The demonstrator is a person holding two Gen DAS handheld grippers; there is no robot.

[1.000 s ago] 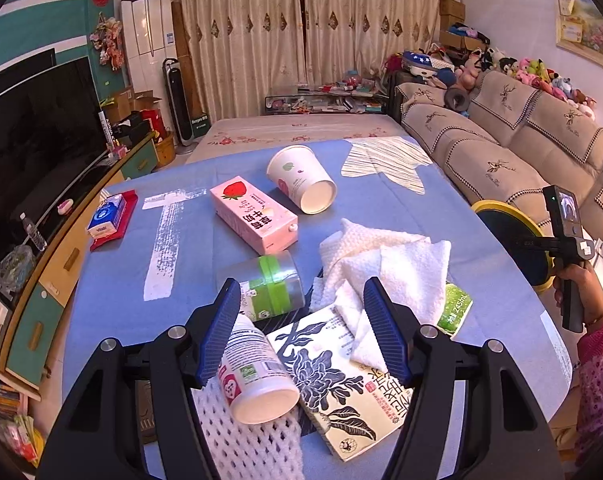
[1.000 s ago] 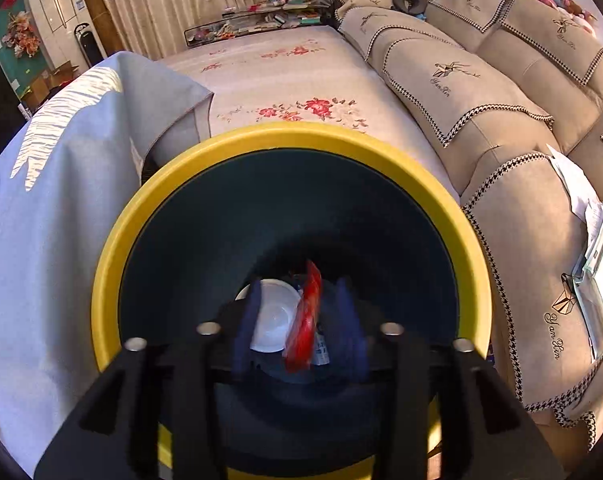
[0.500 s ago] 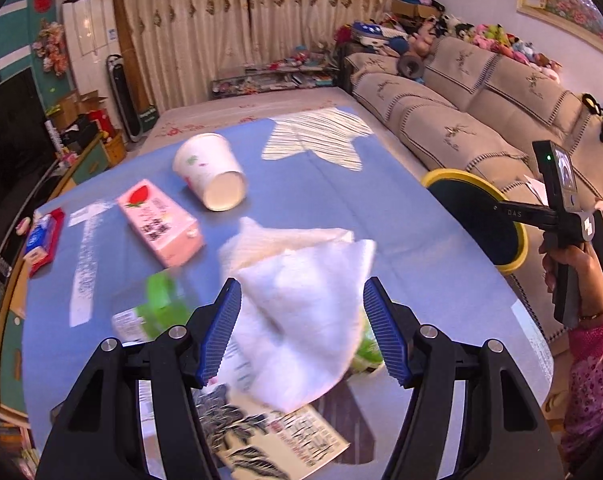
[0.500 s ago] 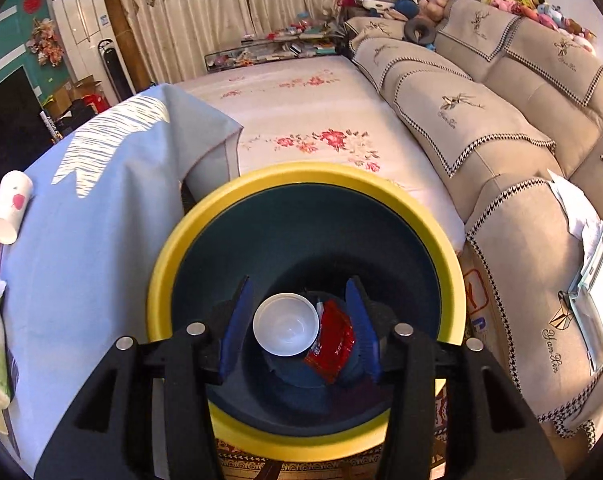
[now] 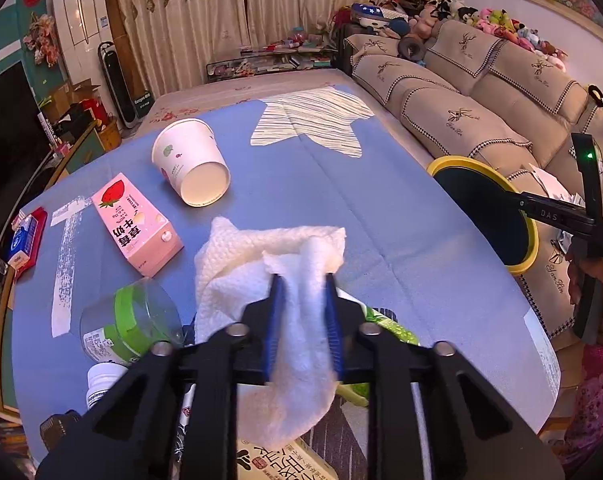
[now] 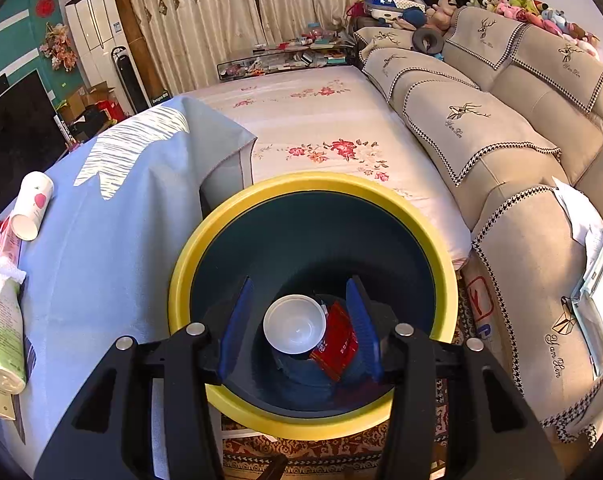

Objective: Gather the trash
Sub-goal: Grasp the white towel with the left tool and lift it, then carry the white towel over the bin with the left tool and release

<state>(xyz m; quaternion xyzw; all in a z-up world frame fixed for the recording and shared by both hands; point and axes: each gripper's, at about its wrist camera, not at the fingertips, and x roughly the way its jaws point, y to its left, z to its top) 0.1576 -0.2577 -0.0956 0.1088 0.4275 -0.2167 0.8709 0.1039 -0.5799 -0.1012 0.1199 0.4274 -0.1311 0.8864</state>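
Left wrist view: the left gripper [image 5: 301,312] is clenched on a white paper towel [image 5: 261,256] on the blue tablecloth [image 5: 381,216], where a paper cup [image 5: 191,162], pink milk carton [image 5: 135,222] and clear bottle [image 5: 129,326] remain uncollected. Right wrist view: the right gripper [image 6: 299,326] hangs released and empty over the yellow-rimmed bin [image 6: 309,184], which already holds a white lid [image 6: 294,324] and red wrapper [image 6: 337,340].
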